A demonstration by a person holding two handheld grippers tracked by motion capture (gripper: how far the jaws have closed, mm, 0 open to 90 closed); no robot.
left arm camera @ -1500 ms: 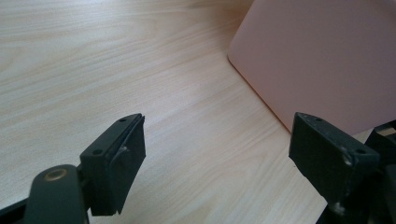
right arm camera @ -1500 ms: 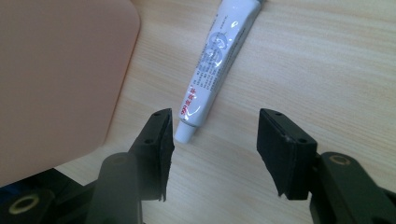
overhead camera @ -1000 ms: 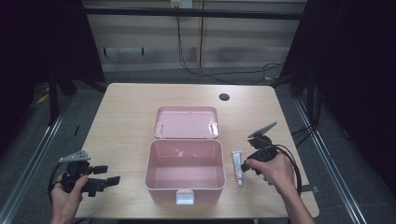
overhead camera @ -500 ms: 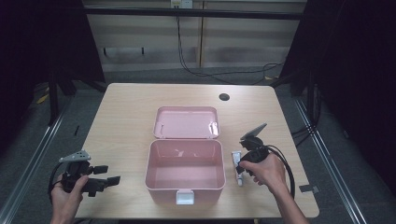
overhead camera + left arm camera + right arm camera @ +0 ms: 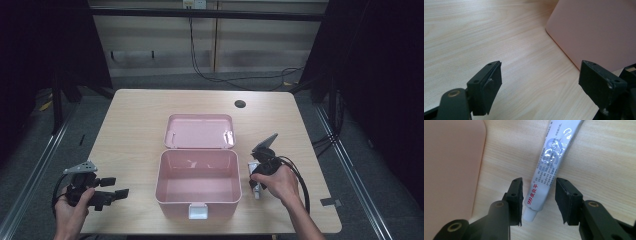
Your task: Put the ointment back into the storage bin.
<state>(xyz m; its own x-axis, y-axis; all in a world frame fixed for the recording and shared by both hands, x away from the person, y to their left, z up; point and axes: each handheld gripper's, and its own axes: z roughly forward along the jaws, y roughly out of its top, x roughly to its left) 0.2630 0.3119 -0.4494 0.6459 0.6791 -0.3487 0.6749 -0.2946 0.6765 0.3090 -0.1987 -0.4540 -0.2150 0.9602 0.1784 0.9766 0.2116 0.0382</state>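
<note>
I see one white ointment tube (image 5: pixel 549 167) lying flat on the wooden table (image 5: pixel 130 130), just right of the single open pink box (image 5: pixel 198 181). In the right gripper view its long axis runs away from my right gripper (image 5: pixel 538 195), capped end nearest the jaws, flat tail pointing away. My jaws are parted and straddle the cap end; I cannot tell whether either touches it. The box's lid (image 5: pixel 200 131) lies folded back behind it. My left gripper (image 5: pixel 544 82) hovers left of the box, jaws wide apart and holding nothing.
</note>
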